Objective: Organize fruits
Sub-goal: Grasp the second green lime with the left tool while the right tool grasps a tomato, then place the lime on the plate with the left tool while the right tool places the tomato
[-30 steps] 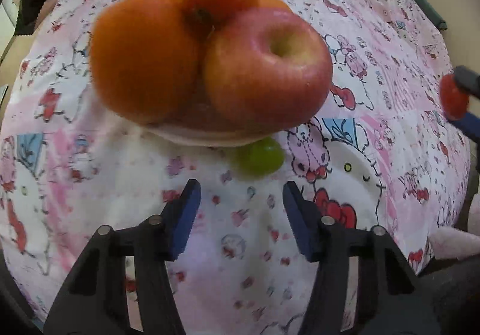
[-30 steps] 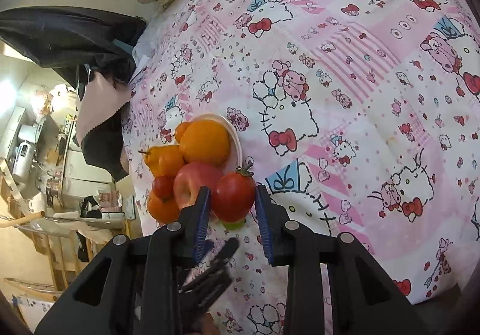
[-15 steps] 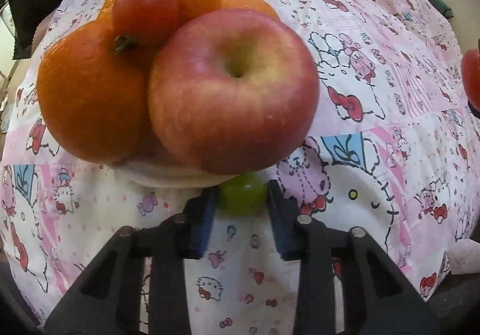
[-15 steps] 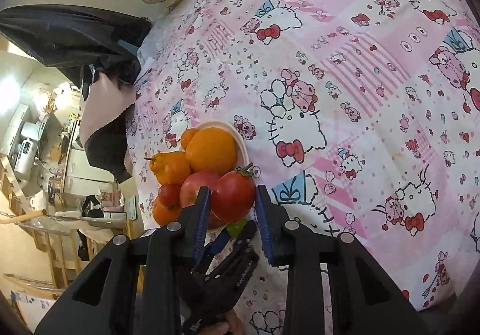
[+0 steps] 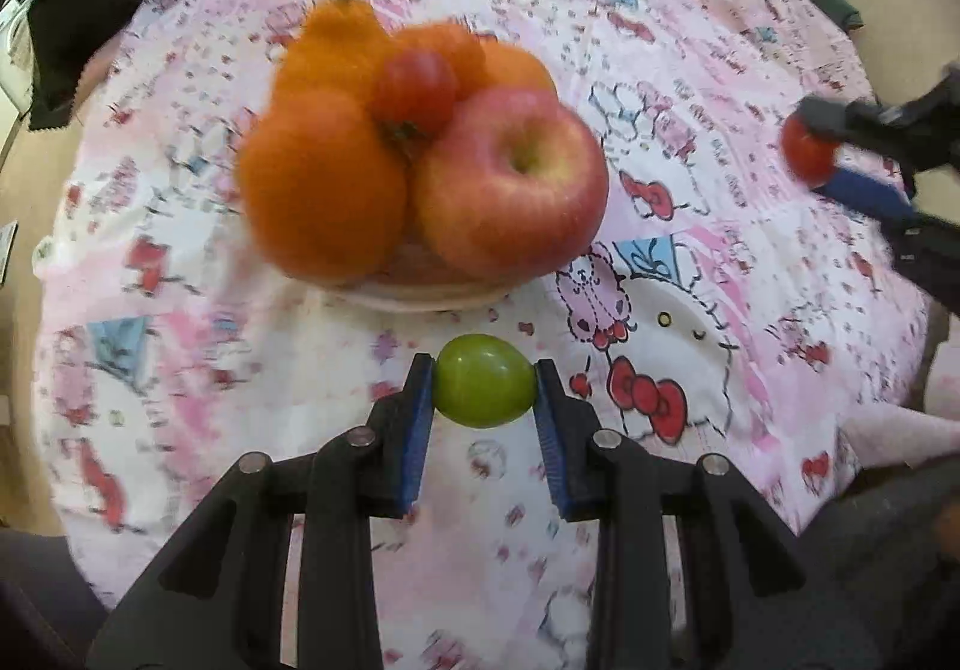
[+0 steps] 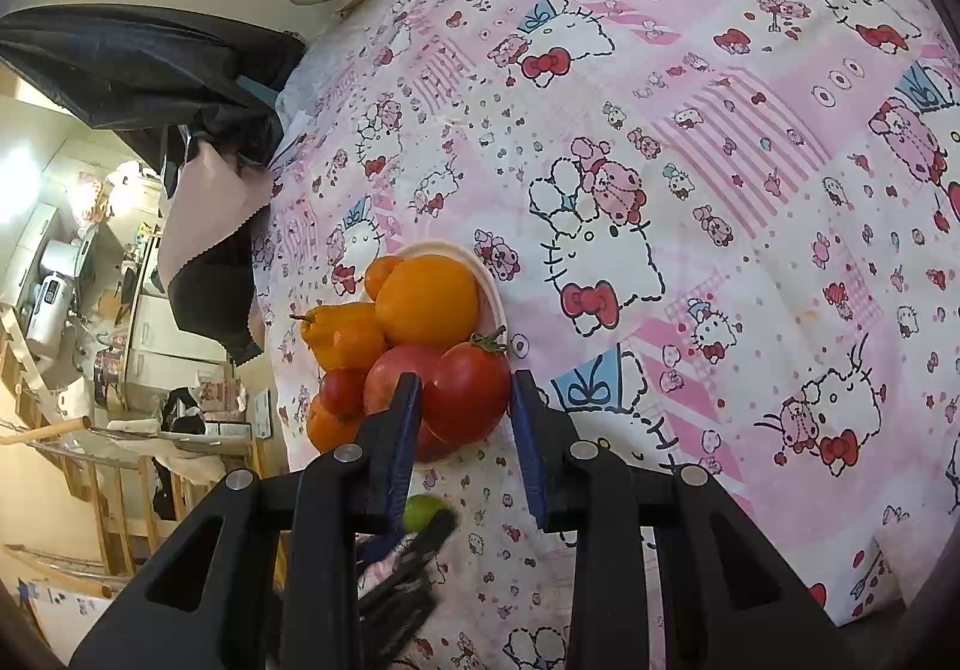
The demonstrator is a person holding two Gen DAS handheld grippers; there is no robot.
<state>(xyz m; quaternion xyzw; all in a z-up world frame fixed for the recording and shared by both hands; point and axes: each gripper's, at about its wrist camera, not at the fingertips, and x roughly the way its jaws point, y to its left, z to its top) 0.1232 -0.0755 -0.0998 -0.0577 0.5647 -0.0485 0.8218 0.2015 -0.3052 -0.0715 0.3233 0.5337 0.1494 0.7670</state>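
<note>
The left gripper (image 5: 483,391) was clenched on a green fruit (image 5: 483,388), held above the bed sheet (image 5: 690,69) just short of the plate's (image 5: 420,301) near rim. The right gripper (image 6: 465,400) gripped a tomato (image 6: 467,391) above that pile. Beyond, the apple (image 5: 510,184) and oranges (image 5: 321,190) crowded the plate; each piece probably wanted a low, gentle release into a gap.

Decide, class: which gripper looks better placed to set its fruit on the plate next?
Probably the left gripper: it holds the green fruit close in front of the plate; the right gripper stands off to one side.
</note>
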